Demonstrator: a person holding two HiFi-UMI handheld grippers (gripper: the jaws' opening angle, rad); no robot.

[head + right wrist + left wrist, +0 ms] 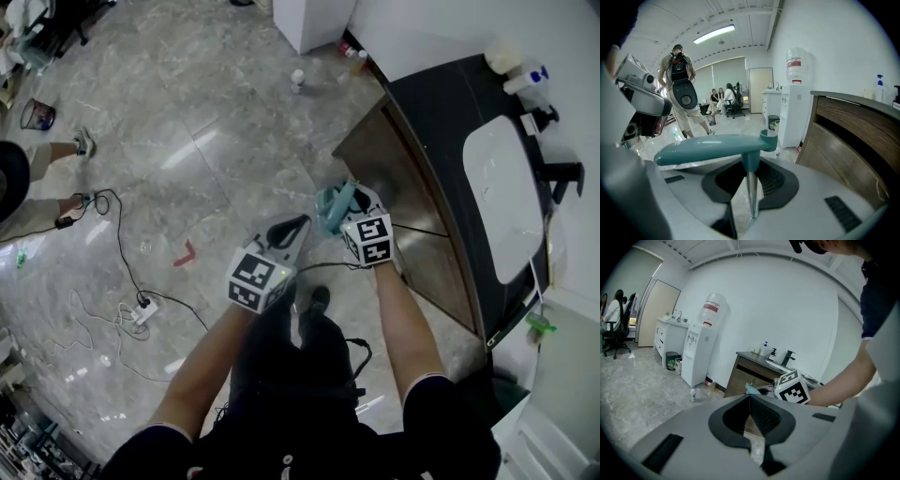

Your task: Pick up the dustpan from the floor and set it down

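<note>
Right gripper (751, 165): jaws drawn narrow and clamped on the thin metal stem (751, 197) of the teal dustpan (334, 206). The dustpan's handle (708, 149) lay crosswise just above the jaws. The dustpan sat at that gripper's tip, just beside the wooden vanity cabinet (375, 159) and over the marble floor (187, 122). Could not tell whether it touched the floor. Left gripper (750, 401): near on the left, jaws pressed together, nothing between them. A water dispenser (701, 352) stood against the far wall.

Hidden under the right gripper (749, 165): everything of the dustpan (712, 147) below its handle. Cut off at the left edge: a person (33, 216). Too small to read: bottle (525, 77) labels.
</note>
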